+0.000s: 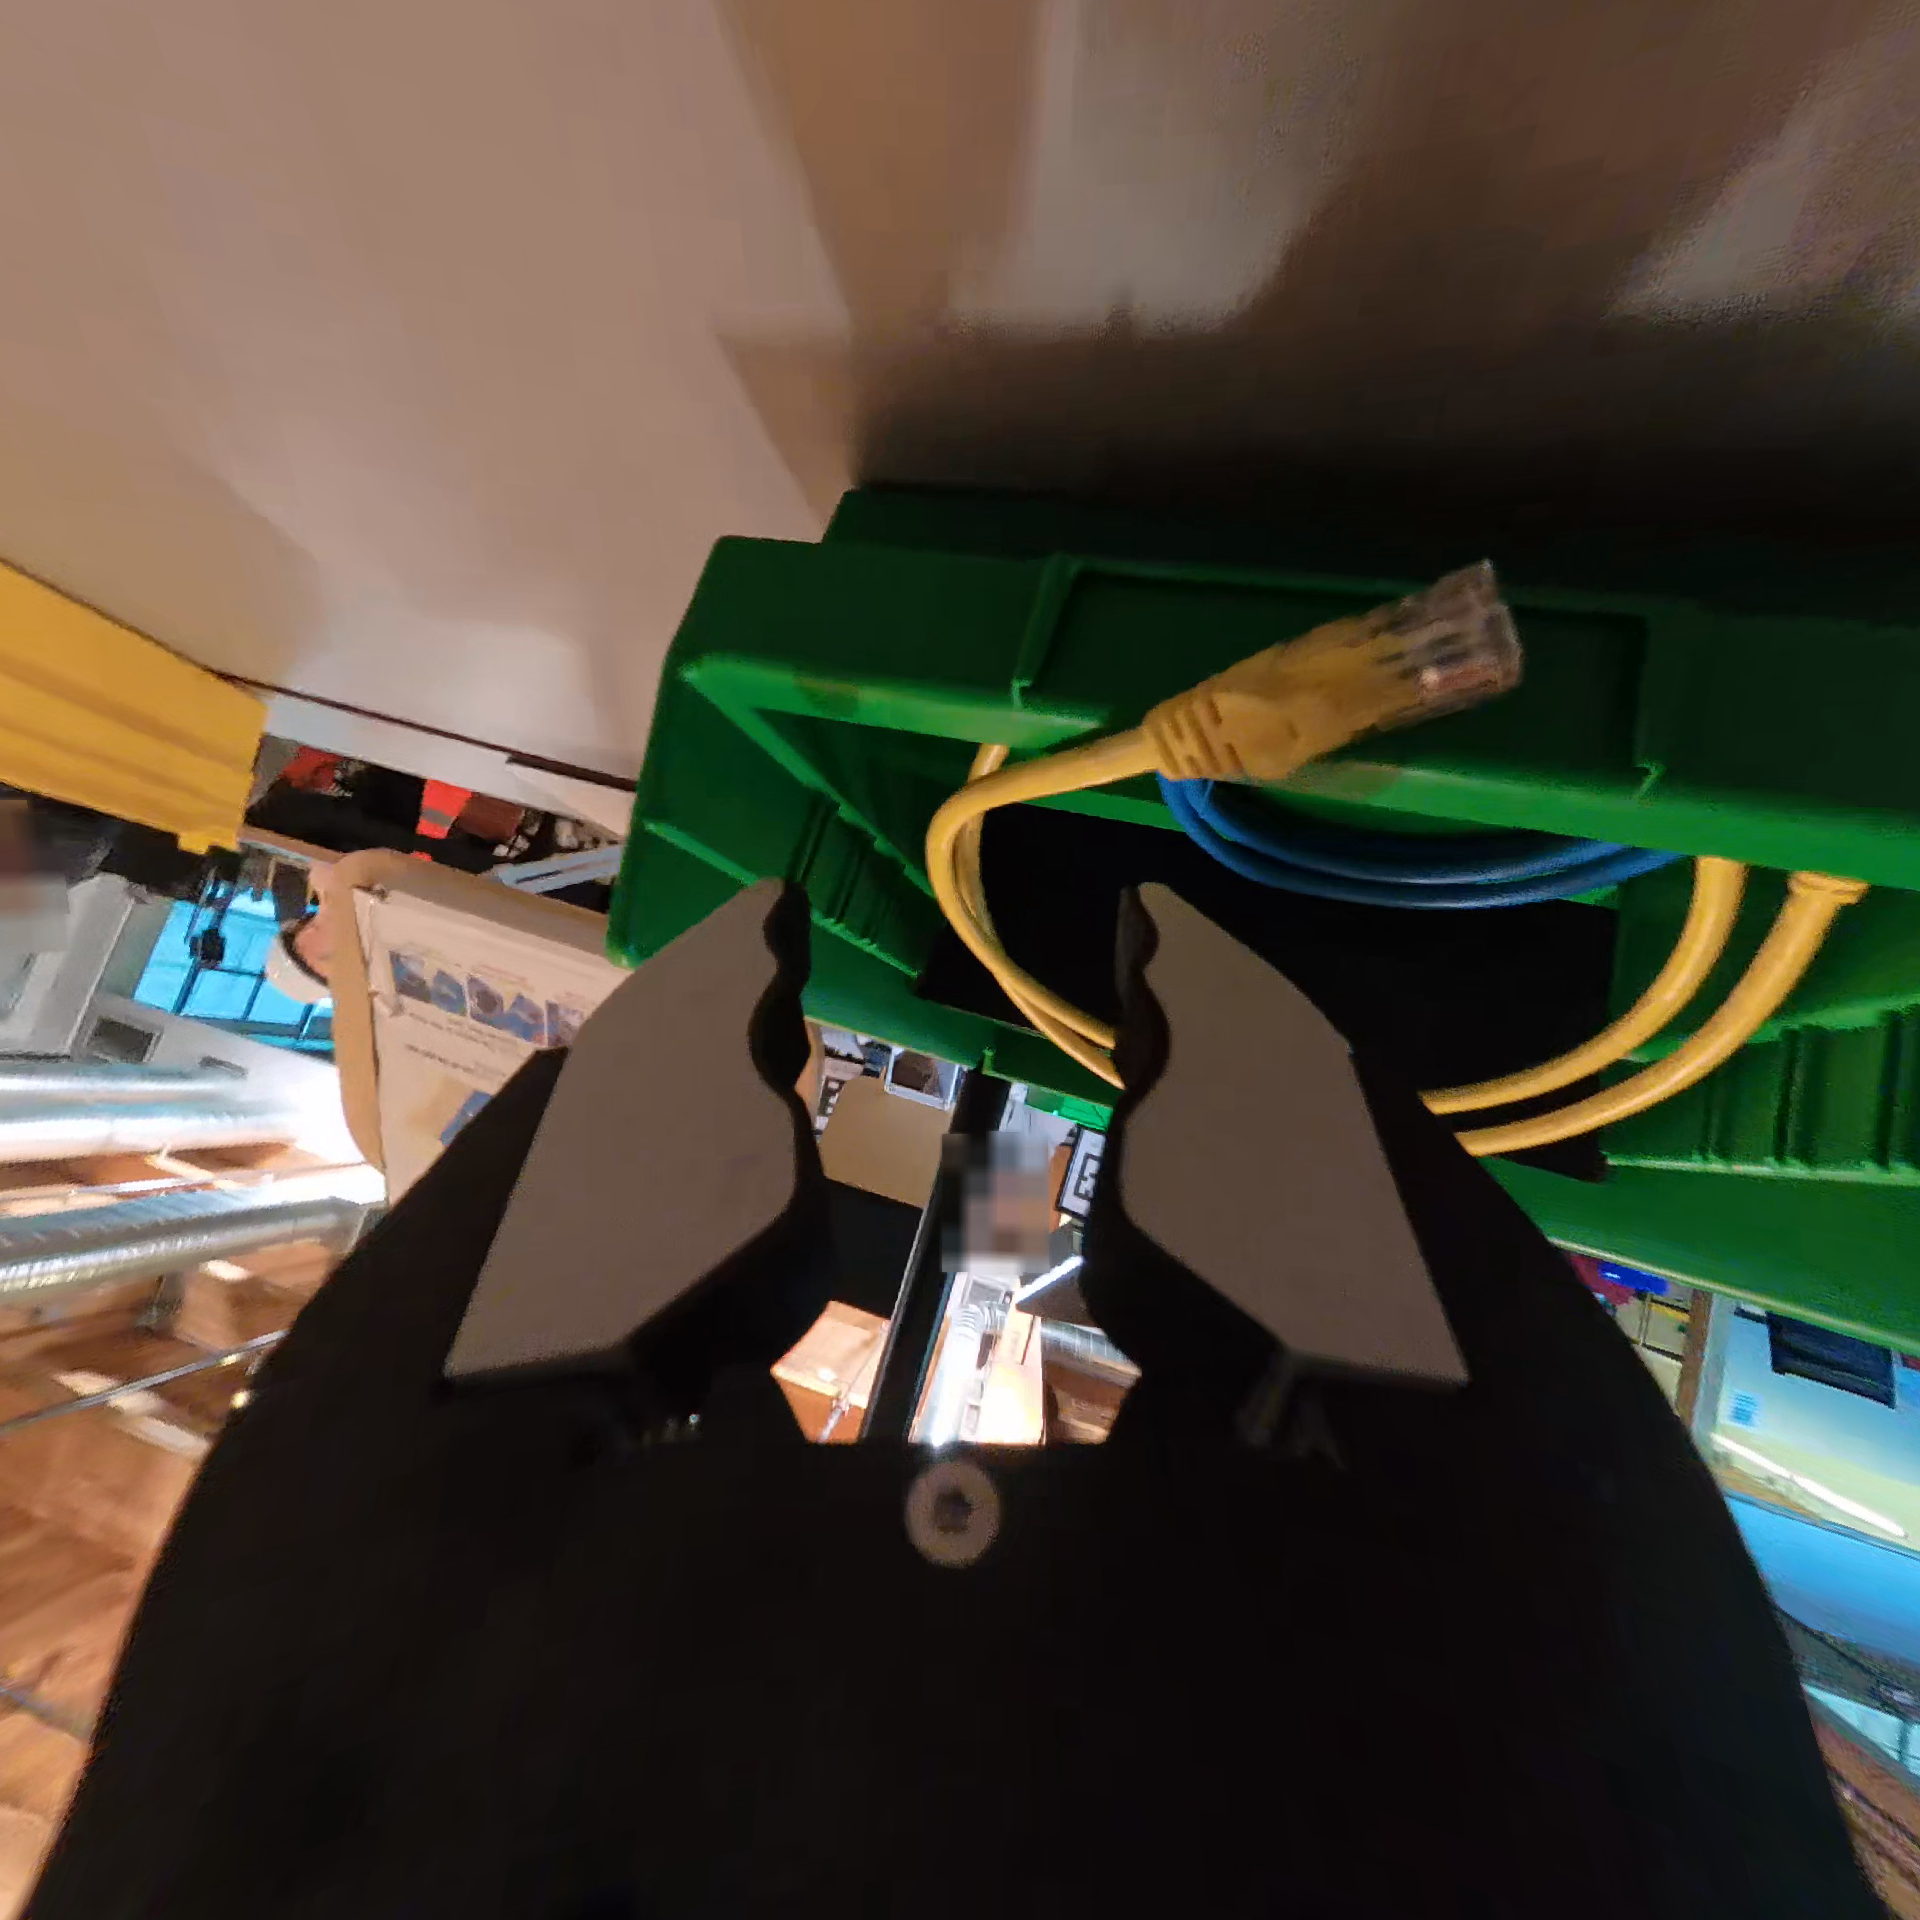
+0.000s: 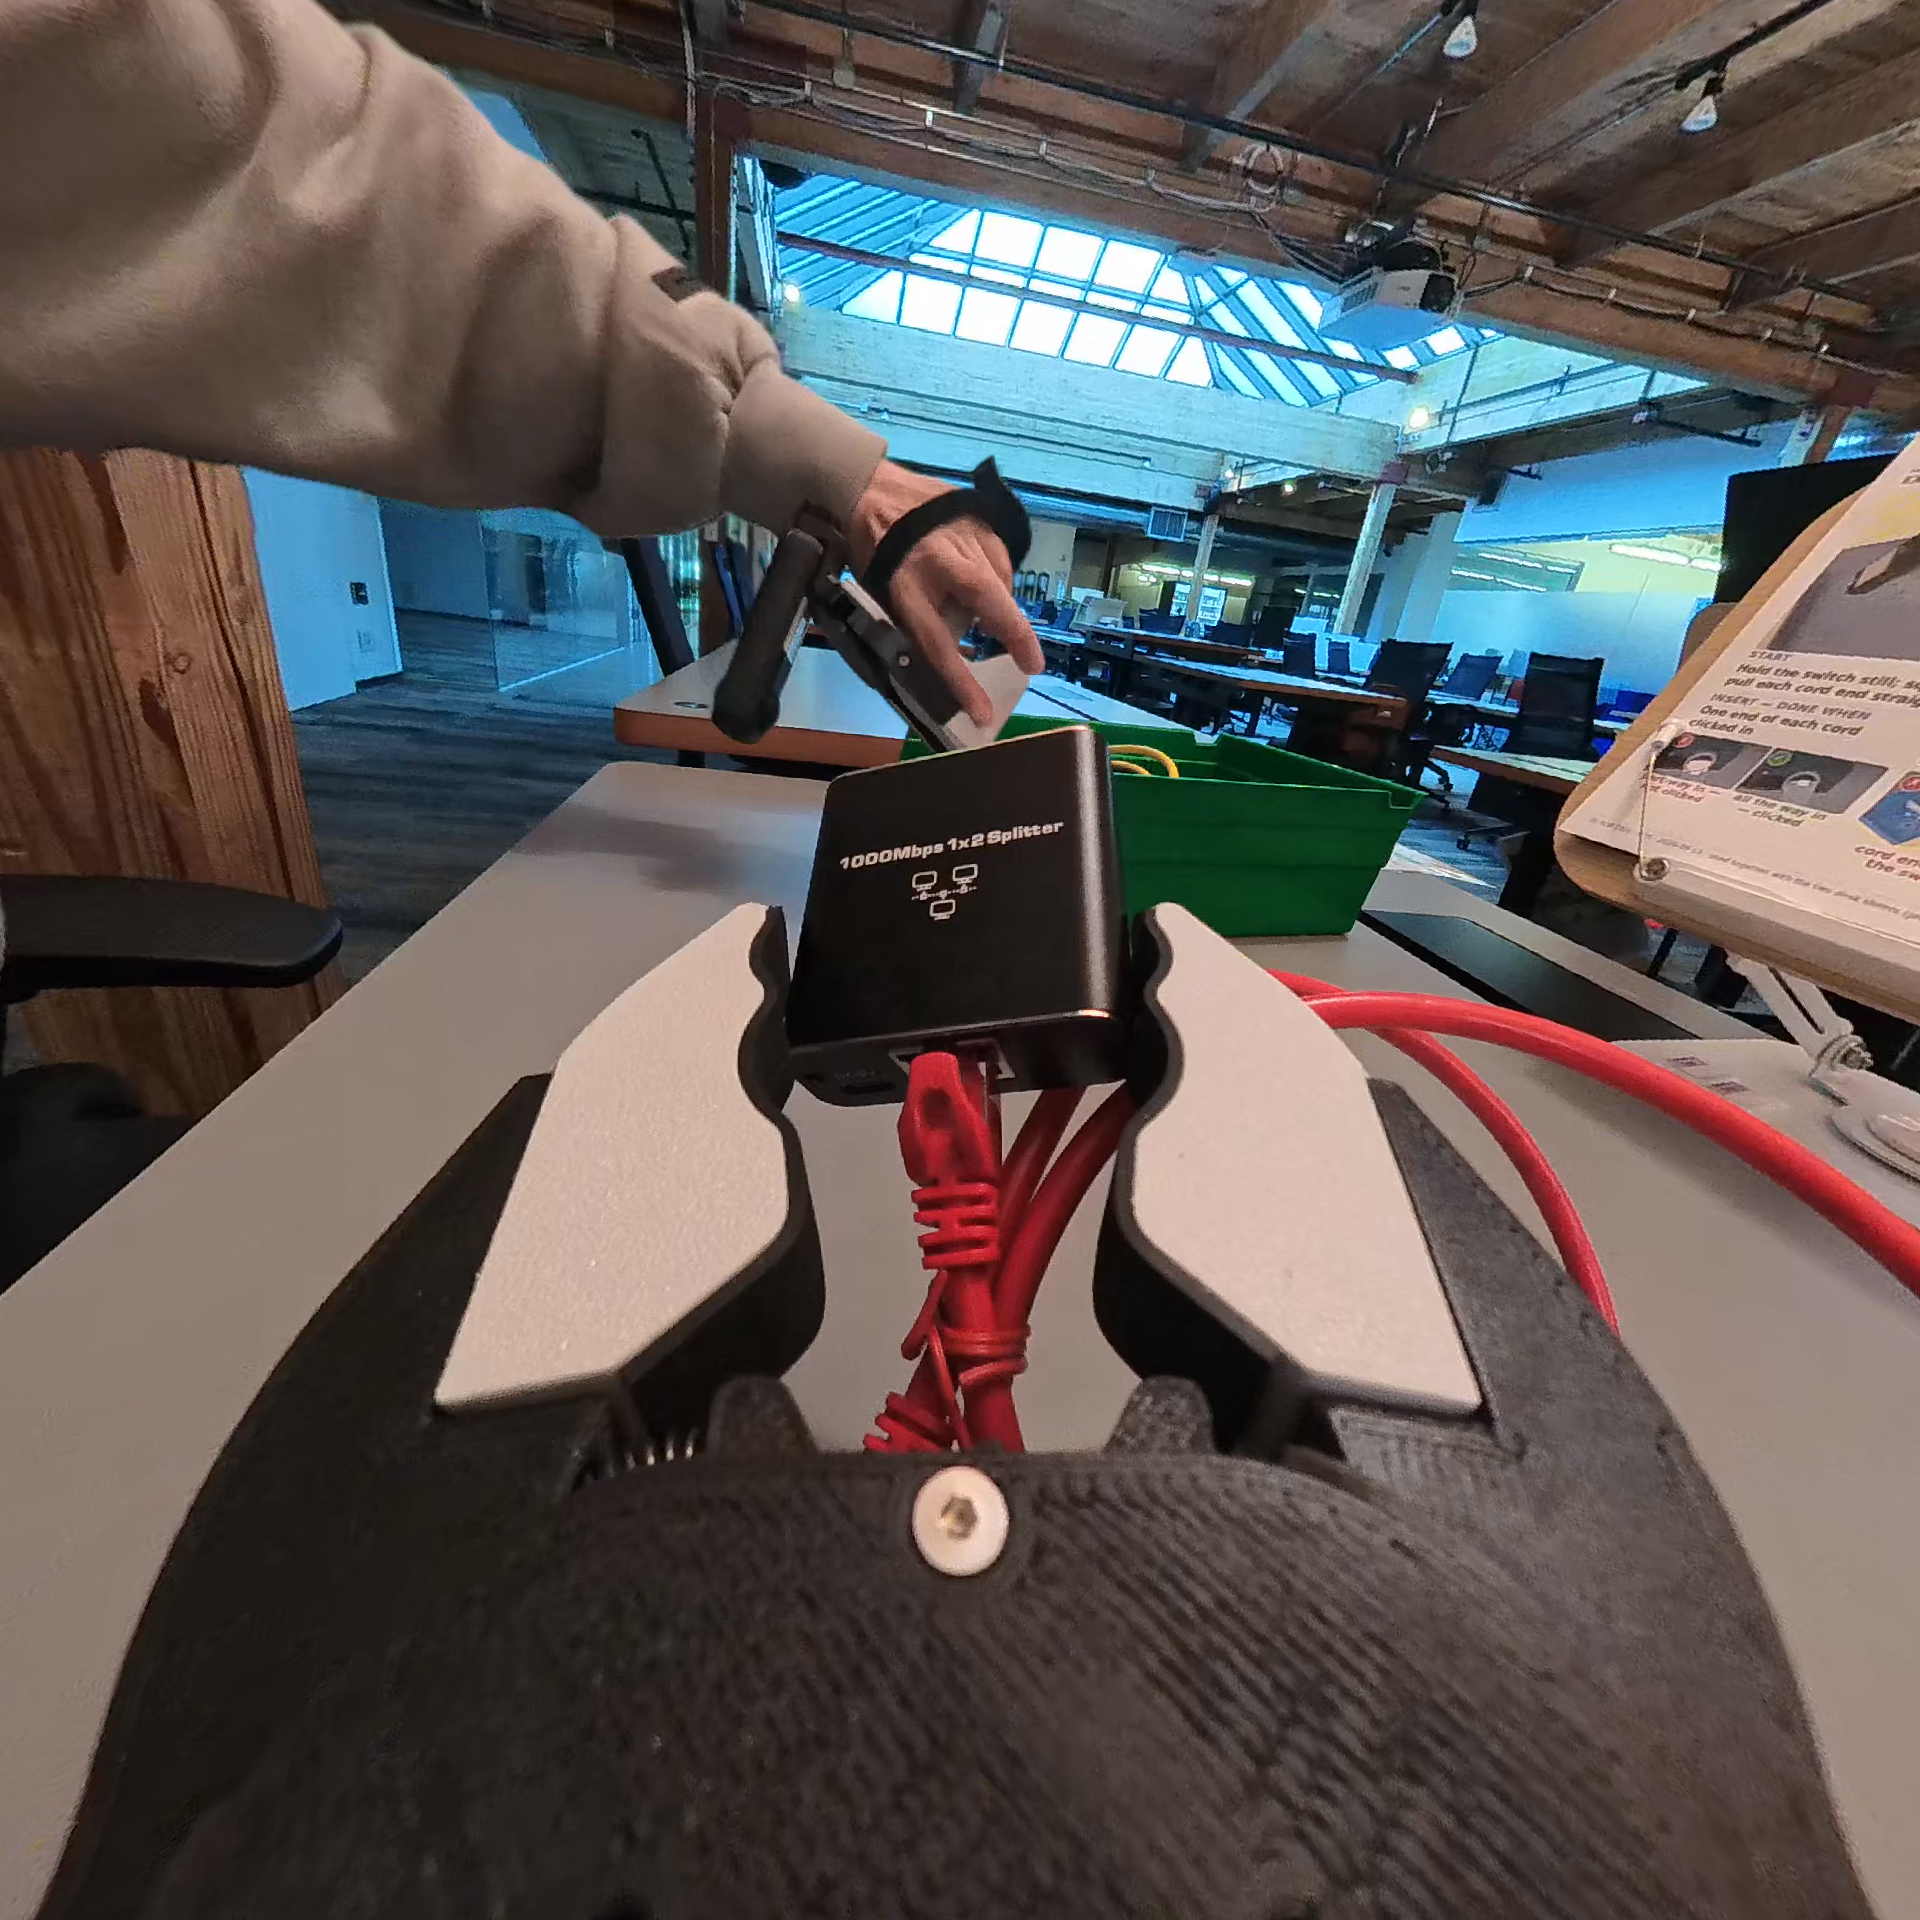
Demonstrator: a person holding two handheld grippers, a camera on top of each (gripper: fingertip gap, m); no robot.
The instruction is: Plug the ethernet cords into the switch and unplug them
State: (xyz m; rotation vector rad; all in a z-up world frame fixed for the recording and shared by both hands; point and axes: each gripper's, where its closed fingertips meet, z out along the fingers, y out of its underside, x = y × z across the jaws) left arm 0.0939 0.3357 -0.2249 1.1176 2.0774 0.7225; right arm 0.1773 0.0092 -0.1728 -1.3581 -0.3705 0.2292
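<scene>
Left wrist view: left gripper (image 1: 961,997) over green bin (image 1: 831,665), jaws apart, nothing between. Yellow cord (image 1: 977,831) looped in bin beside blue cord (image 1: 1351,862); yellow plug (image 1: 1351,675) sticks up free. Cord likely light, floppy; plug stiff, clip fragile, so take hold on boot behind plug.

Right wrist view: right gripper (image 2: 956,987) clamped on switch (image 2: 956,894) sides, above table (image 2: 312,1091). Switch small, smooth, probably slippery. Red cord (image 2: 951,1164) plugged in near face.
</scene>
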